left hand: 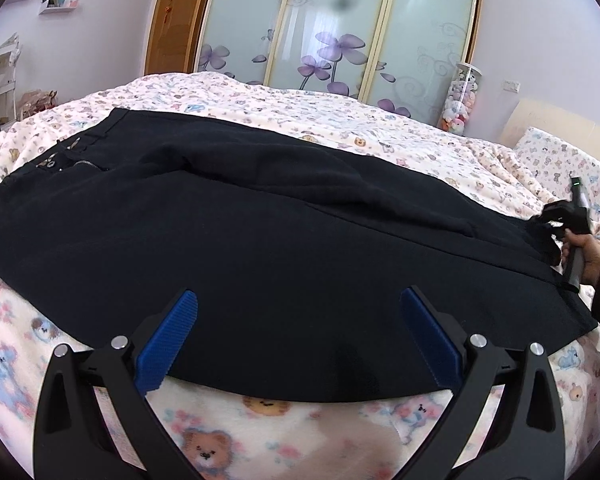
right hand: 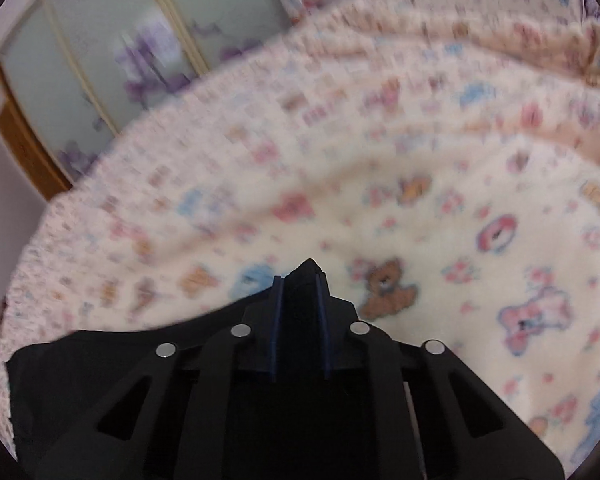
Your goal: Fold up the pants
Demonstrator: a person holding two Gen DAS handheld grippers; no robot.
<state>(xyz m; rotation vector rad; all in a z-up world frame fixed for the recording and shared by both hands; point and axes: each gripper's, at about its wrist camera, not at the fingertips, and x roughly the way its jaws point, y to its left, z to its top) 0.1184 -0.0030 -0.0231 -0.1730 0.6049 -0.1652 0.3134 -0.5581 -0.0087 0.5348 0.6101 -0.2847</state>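
Two grippers work one pair of black pants (left hand: 260,248), which lies flat on the teddy-bear blanket (left hand: 284,436) with its long axis running left to right — waistband and zipper (left hand: 86,165) far left, leg ends right. At that right end the right gripper (right hand: 300,280) has its pads pinched together on a peak of black cloth. Nearer the middle, the left gripper (left hand: 298,336) hangs over the near edge, fingers wide apart, gripping nothing — so the leg end looks set to travel left.
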